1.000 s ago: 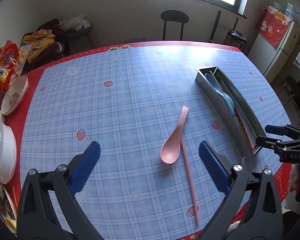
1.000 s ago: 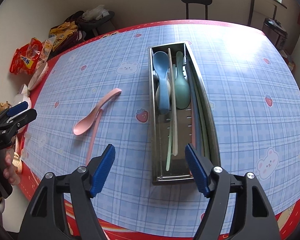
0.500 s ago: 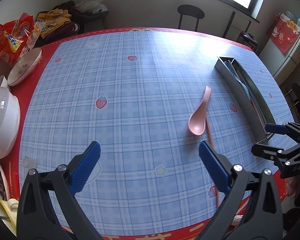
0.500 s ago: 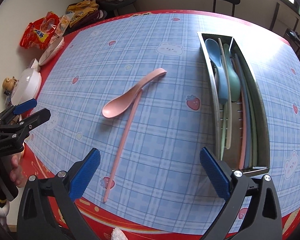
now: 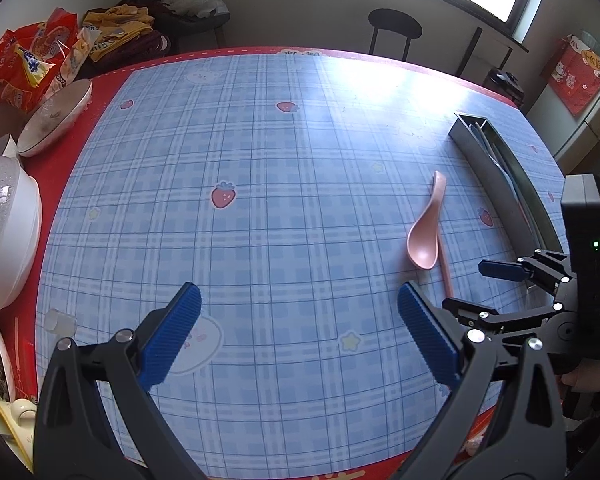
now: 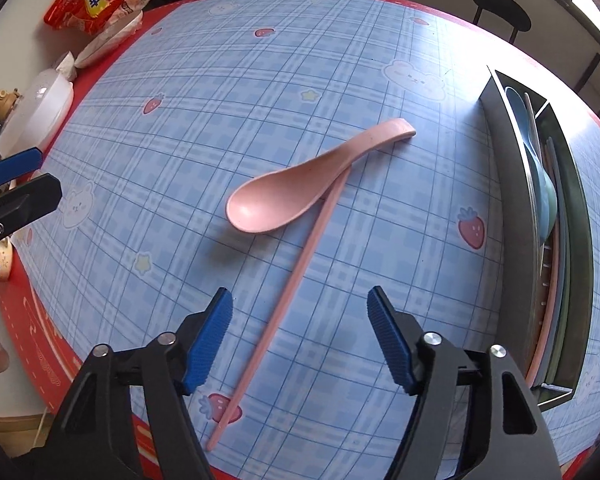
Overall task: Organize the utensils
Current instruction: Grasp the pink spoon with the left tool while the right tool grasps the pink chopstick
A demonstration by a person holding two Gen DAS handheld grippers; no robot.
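A pink spoon lies on the blue checked tablecloth, its handle resting across a long pink chopstick. My right gripper hovers low over the chopstick's near half, the stick passing between its blue pads without touching them; its jaws are closing. The steel utensil tray at the right holds blue and green spoons and several chopsticks. In the left wrist view the spoon and tray sit to the right, and my left gripper stands open over bare cloth, holding nothing.
White bowls and a dish line the table's left red border, with snack bags behind them. A small clear cap lies near the left edge. A stool stands beyond the far edge.
The right gripper has swung left from over the tray to over the pink chopstick and dropped lower; its jaws widened, then narrowed. The left gripper has drifted left, away from the spoon.
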